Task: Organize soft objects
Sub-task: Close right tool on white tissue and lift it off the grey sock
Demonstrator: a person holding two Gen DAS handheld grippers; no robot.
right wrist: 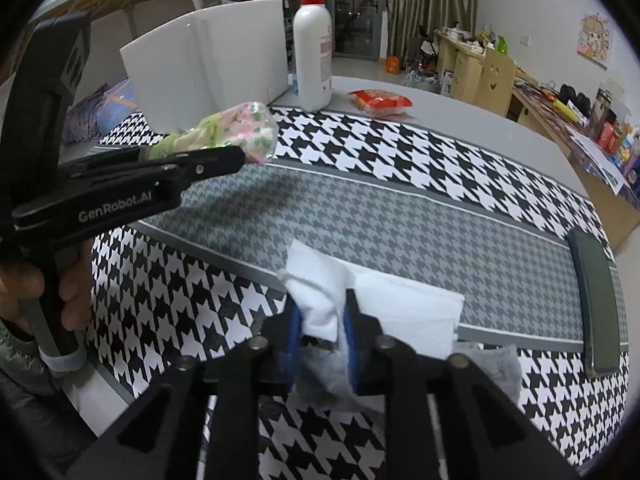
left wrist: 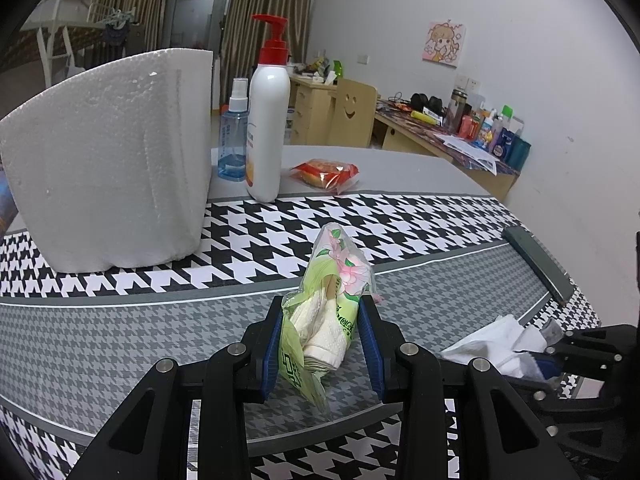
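My left gripper [left wrist: 320,316] is shut on a green floral tissue pack [left wrist: 340,276], which stands upright between the blue pads with white tissues showing at its torn side. The right wrist view shows the same left gripper [right wrist: 236,158] from the side, holding the tissue pack [right wrist: 240,130] above the mat. My right gripper [right wrist: 320,316] is shut on a bunched white tissue [right wrist: 316,300]; the rest of the sheet spreads to the right on the mat. The left wrist view catches the right gripper [left wrist: 550,346] low at the right with the white tissue [left wrist: 490,338] in it.
A white foam box [left wrist: 108,160] stands at the back left. Beside it are a white pump bottle [left wrist: 268,120], a blue spray bottle [left wrist: 234,136] and a red snack pack [left wrist: 326,174]. A dark phone [right wrist: 596,304] lies near the right edge of the houndstooth mat [left wrist: 120,344].
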